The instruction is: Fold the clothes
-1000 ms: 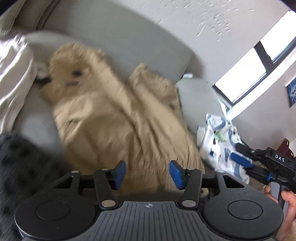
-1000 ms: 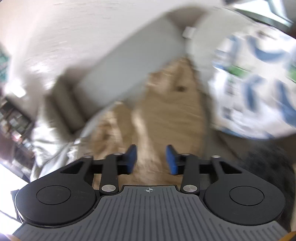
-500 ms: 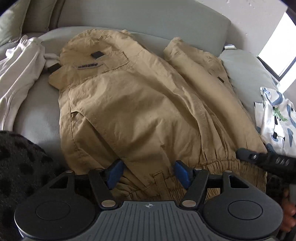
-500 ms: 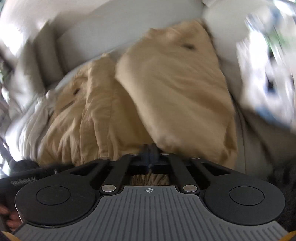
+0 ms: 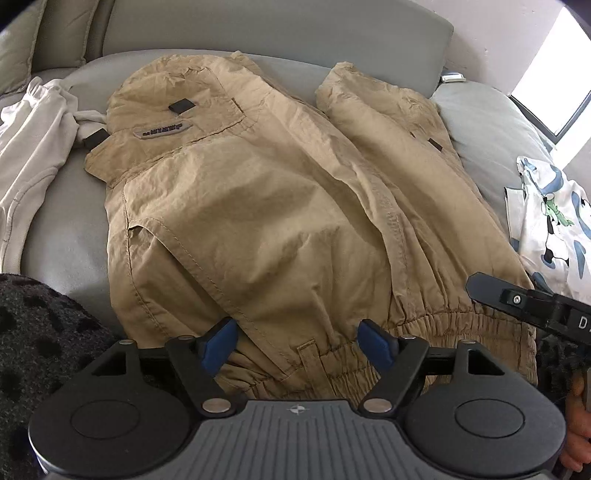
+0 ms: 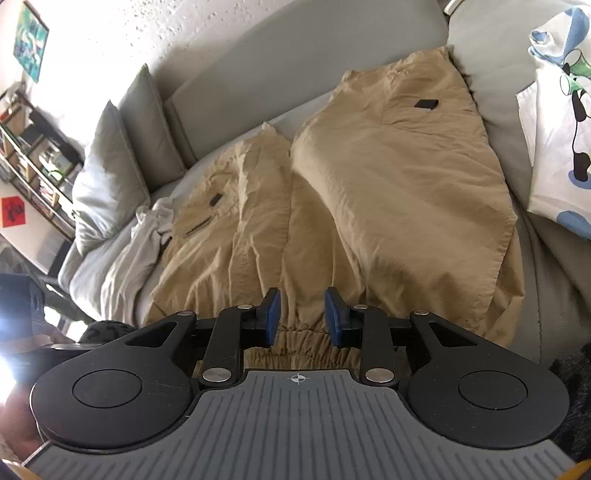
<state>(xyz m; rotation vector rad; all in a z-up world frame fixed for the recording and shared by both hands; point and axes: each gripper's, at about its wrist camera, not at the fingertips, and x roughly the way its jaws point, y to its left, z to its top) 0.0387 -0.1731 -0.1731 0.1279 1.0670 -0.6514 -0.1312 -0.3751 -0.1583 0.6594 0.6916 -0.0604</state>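
Note:
A tan hooded jacket [image 5: 280, 206] lies spread on the grey sofa [image 5: 277, 29], hood at the far left, one sleeve folded along the right. Its gathered elastic hem [image 5: 332, 365] is nearest me. My left gripper [image 5: 297, 347] hovers at the hem, its jaws opening wide; hem cloth lies between the blue pads, which do not press it. My right gripper [image 6: 303, 319] is at the same hem [image 6: 295, 347] further right, jaws opening narrowly with no cloth pinched. One of its black fingers [image 5: 491, 291] shows in the left wrist view.
A white garment [image 5: 33, 147] lies bunched left of the jacket. A white and blue printed cloth [image 5: 554, 214] sits at the right. Dark spotted fleece [image 5: 37, 350] covers the near left. Grey cushions [image 6: 110, 177] and a shelf [image 6: 33, 147] stand at the far left.
Both grippers came down to the jacket's hem. The left jaws spread wider. The right jaws were shut half a second ago and now stand apart.

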